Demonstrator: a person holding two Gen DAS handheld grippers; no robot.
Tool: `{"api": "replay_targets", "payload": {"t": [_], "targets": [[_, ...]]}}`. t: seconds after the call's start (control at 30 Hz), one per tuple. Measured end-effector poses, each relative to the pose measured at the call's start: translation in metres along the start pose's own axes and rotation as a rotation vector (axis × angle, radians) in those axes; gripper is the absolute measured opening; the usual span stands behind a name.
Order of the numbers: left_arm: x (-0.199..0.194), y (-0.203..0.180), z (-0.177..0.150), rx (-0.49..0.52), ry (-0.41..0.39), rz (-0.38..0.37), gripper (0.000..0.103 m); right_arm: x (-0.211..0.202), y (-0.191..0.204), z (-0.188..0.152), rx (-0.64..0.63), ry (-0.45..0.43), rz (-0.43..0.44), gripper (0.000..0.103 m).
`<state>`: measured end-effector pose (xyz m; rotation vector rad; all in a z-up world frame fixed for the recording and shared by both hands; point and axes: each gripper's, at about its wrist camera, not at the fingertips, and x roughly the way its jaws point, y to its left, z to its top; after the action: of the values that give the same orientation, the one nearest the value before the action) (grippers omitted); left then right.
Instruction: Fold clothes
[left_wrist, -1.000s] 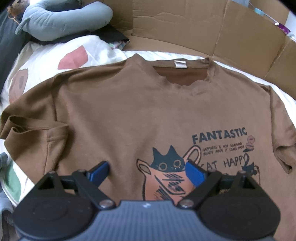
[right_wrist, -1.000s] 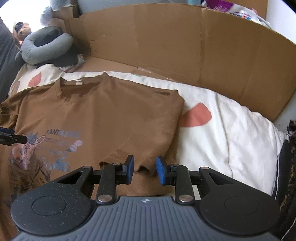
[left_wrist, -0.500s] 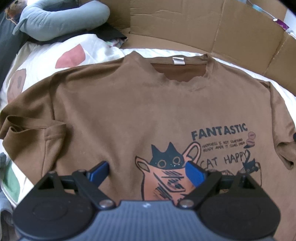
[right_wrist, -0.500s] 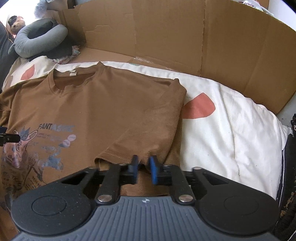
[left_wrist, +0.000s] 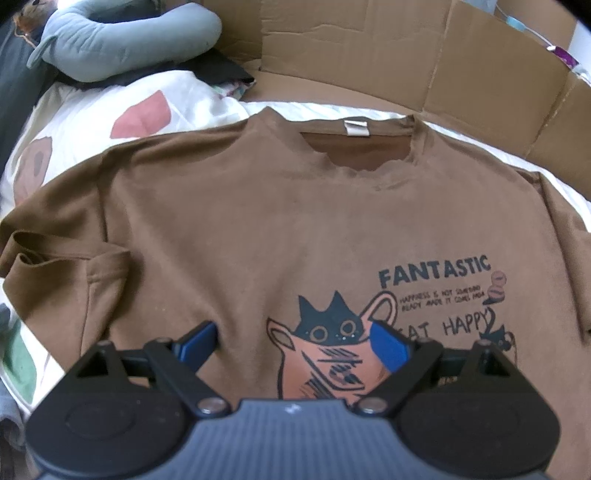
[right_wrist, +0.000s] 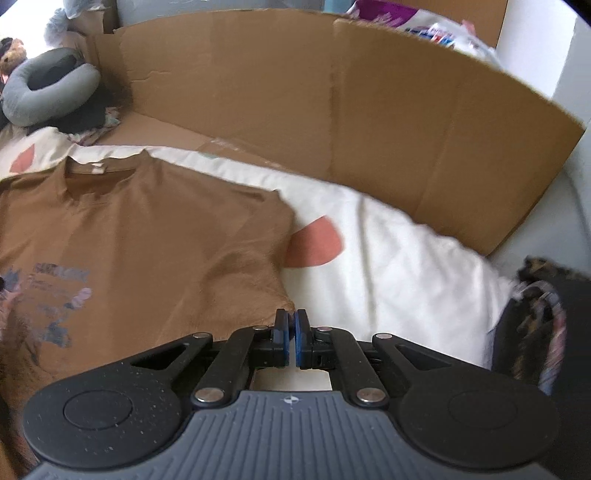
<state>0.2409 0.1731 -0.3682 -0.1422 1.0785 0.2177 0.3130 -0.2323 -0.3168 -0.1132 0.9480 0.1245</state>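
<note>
Since a second ago the right gripper (right_wrist: 291, 334) has drawn its blue pads together on the sleeve hem of the brown T-shirt (left_wrist: 258, 229), pinching the cloth tight; the left one has barely shifted. At the quilt's (left_wrist: 92, 110) far left corner lies a grey neck pillow (left_wrist: 122, 40). The T-shirt lies front-up across the quilt, collar toward the cardboard wall (right_wrist: 388, 110) along the far edge. Over the cat print (left_wrist: 328, 354), the left gripper (left_wrist: 295, 341) hovers with fingers spread wide, gripping nothing. Bare white quilt runs to the right edge.
</note>
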Motion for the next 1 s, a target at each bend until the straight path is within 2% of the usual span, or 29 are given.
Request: {"api": "replay_targets", "payload": {"t": [0.57,1.0], "targets": [[0.004,0.000,0.000,0.007,0.004,0.005,0.092,0.017,-0.081,0.022,-0.036,-0.020,-0.225,0.001],[0.006,0.002,0.000,0.015,0.006,0.012,0.092,0.051,-0.104,0.045,-0.050,0.030,-0.240,0.000]]}}
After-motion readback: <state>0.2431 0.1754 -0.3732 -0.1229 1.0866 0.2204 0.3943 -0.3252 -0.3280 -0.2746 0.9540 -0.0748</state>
